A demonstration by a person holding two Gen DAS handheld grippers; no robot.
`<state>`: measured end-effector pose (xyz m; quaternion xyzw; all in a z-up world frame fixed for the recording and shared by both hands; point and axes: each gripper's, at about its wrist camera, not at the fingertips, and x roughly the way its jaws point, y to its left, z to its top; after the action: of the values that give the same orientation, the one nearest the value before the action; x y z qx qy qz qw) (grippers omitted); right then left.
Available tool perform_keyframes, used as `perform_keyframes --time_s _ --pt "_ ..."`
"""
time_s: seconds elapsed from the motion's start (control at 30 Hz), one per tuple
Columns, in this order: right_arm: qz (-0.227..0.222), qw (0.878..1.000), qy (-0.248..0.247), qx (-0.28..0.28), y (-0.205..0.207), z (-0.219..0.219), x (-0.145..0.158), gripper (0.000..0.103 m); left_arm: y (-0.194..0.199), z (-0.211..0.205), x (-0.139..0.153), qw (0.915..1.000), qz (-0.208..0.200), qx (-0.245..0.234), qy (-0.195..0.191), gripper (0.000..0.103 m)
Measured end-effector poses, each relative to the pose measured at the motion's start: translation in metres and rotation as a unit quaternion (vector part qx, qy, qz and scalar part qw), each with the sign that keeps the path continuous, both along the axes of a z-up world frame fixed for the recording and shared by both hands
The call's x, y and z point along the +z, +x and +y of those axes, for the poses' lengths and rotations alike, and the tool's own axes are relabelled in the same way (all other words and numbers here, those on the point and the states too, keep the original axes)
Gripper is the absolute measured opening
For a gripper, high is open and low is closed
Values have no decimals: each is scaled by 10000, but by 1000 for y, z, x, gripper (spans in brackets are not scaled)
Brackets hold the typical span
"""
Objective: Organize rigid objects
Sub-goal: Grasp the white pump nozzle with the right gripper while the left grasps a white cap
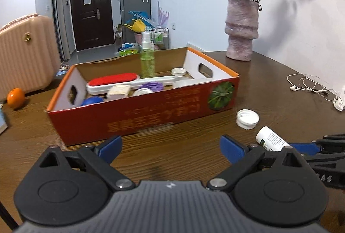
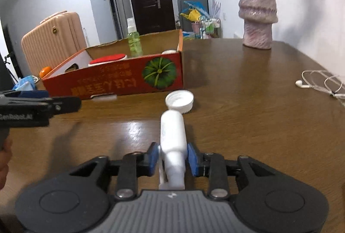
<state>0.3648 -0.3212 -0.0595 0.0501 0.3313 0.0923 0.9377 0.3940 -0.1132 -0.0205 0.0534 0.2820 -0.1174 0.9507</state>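
A red cardboard box (image 1: 151, 116) stands on the brown table, also in the right wrist view (image 2: 120, 79). It holds a red-topped white case (image 1: 113, 81), a green spray bottle (image 1: 147, 60), lids and small items. My left gripper (image 1: 170, 148) is open and empty just in front of the box. My right gripper (image 2: 172, 157) is shut on a small white bottle (image 2: 172, 136), held just above the table; the bottle also shows at the right of the left wrist view (image 1: 270, 141). A white cap (image 2: 179, 101) lies on the table just beyond the bottle, also in the left wrist view (image 1: 247, 118).
A pink vase (image 1: 241, 28) with flowers stands at the back right of the table. White earphones (image 1: 312, 87) lie at the right. An orange (image 1: 15, 98) sits left of the box. A pink suitcase (image 1: 25, 54) stands beyond the table's left edge.
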Motion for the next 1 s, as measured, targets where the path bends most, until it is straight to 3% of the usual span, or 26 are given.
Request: perform_keyframes --time_s 0.07,0.1,0.13,0.33,0.5,0.6,0.67,0.7,0.73,0.77,0.87,1.0 --pt "-45 10000 -32 34 10 3 -3 40 3 -13 -2 10000 -15 1 84 98" --pt "-64 9999 -76 40 14 5 -5 38 2 -20 -2 9999 -36 -21 129 98" --pt "-66 9999 -138 33 18 6 -8 27 2 -25 -2 9999 -49 -74 146 98" --pt "-79 9986 -154 -508 28 -29 -8 27 11 -57 -12 9995 -46 -281 140 94" --pt "-177 9964 284 -777 63 -69 -3 27 45 -95 -36 9983 392 -318 -289 81" --pt "-328 9940 637 -826 77 -83 0 27 62 -114 -45 9984 359 -218 -377 79" --pt "-393 9926 805 -823 77 -86 -2 27 71 -124 -47 9979 334 -303 -471 69" --pt "-404 9925 822 -811 75 -87 -4 27 74 -127 -47 9975 329 -324 -532 48" --pt "-402 9924 841 -803 73 -88 -5 27 77 -131 -48 9972 376 -356 -547 40" --pt "-382 9922 861 -819 73 -89 -6 27 81 -135 -50 9967 512 -432 -469 40" --pt "-388 9896 1134 -793 73 -94 -7 27 80 -136 -49 9971 483 -386 -434 40" --pt "-324 9902 1138 -736 74 -91 -10 27 79 -137 -49 9975 471 -334 -409 40"
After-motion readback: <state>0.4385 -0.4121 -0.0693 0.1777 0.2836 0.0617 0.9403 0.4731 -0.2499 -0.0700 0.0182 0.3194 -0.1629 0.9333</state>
